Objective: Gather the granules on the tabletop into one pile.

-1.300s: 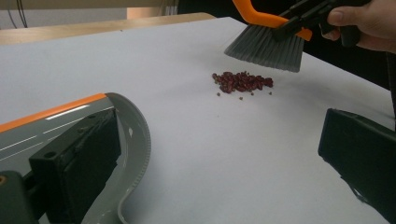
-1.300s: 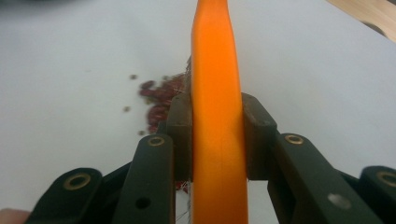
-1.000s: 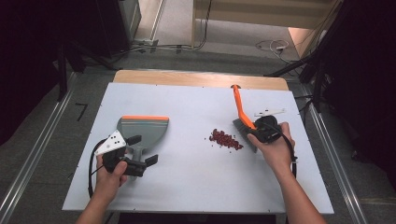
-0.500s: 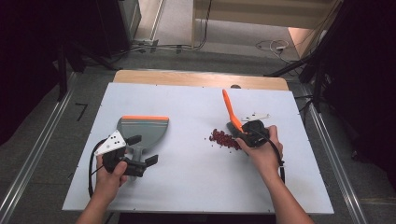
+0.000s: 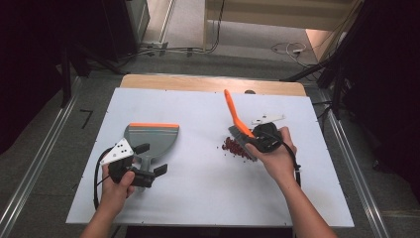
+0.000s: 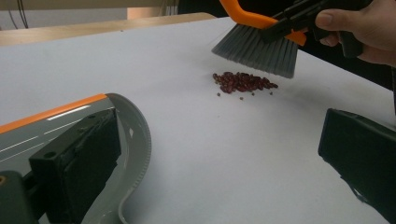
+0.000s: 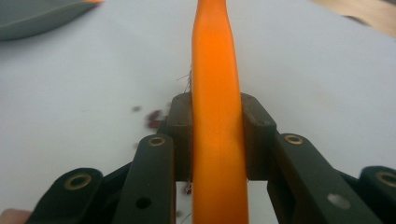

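A grey dustpan (image 5: pixel 151 136) with an orange lip lies on the left of the white table (image 5: pixel 198 198). My left gripper (image 5: pixel 151 159) stands open at its handle end; one jaw lies over the dustpan (image 6: pixel 126 140) and the other is far off to the side. A small pile of red beans (image 5: pixel 233 147) lies at the centre right. My right gripper (image 5: pixel 255 139) is shut on the orange handle of a brush (image 5: pixel 233 111). The grey bristles (image 6: pixel 257 49) hang just above and behind the beans (image 6: pixel 243 83). The handle (image 7: pixel 217 116) runs straight up between my right jaws.
A strip of wooden board (image 5: pixel 213 83) shows along the table's far edge. Metal rails run down both sides of the table, and cables lie on the floor beyond it.
My right gripper has carried the brush leftward, bringing the bristles up to the beans. The left gripper and dustpan have stayed put.
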`<state>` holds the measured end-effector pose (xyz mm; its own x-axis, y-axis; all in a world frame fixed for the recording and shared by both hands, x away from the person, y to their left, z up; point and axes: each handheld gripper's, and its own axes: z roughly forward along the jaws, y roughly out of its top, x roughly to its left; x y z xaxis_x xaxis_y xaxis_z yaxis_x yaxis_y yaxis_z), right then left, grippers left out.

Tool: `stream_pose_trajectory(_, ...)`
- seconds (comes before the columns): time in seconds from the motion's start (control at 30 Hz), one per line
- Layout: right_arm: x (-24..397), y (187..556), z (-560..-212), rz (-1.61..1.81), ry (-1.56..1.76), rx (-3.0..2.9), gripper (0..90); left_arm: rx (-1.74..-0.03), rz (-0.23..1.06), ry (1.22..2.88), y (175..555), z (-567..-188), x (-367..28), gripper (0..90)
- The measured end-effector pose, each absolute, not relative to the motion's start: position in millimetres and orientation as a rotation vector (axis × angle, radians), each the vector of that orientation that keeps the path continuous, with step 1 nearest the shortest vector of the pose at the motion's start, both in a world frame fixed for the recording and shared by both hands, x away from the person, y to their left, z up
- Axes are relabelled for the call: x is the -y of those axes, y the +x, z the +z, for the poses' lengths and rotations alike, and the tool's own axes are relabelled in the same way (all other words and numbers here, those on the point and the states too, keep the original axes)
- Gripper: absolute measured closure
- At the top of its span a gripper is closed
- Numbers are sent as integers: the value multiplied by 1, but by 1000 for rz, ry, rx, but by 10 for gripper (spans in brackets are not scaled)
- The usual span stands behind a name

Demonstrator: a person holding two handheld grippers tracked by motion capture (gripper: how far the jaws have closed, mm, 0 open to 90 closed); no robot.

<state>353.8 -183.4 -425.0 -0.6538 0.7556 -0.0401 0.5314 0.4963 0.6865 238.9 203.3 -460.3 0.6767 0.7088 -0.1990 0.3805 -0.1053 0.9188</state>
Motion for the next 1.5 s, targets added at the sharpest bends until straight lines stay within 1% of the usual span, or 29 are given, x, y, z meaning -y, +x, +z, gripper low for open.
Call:
stream_pose_trajectory(0.1, 168, 348, -428, 949, 998, -2502, 686, -883, 349, 1720, 238, -460, -203, 0)
stream_pose_trajectory(0.23, 150, 346, -436, 987, 988, -2580, 686, -883, 349, 1721, 238, -460, -203, 0)
stream_pose_trajectory(0.4, 145, 352, -447, 955, 988, -2636, 686, -882, 347, 1717, 238, -460, -204, 0)
stream_pose_trajectory(0.6, 163, 361, -449, 938, 1045, -2619, 685, -884, 348, 1716, 239, -460, -205, 0)
stream_pose_trajectory(0.73, 170, 362, -448, 920, 1010, -2605, 686, -886, 351, 1719, 238, -460, -203, 0)
stream_pose_trajectory(0.93, 182, 354, -437, 980, 951, -2597, 686, -890, 347, 1718, 239, -460, -202, 0)
stream_pose_trajectory(1.2, 210, 344, -424, 1010, 923, -2564, 686, -890, 343, 1721, 238, -460, -201, 0)
stream_pose_trajectory(1.37, 228, 342, -424, 983, 1015, -2486, 686, -886, 346, 1726, 238, -460, -200, 0)
stream_pose_trajectory(1.5, 238, 344, -432, 903, 1109, -2405, 686, -887, 347, 1726, 238, -460, -200, 0)
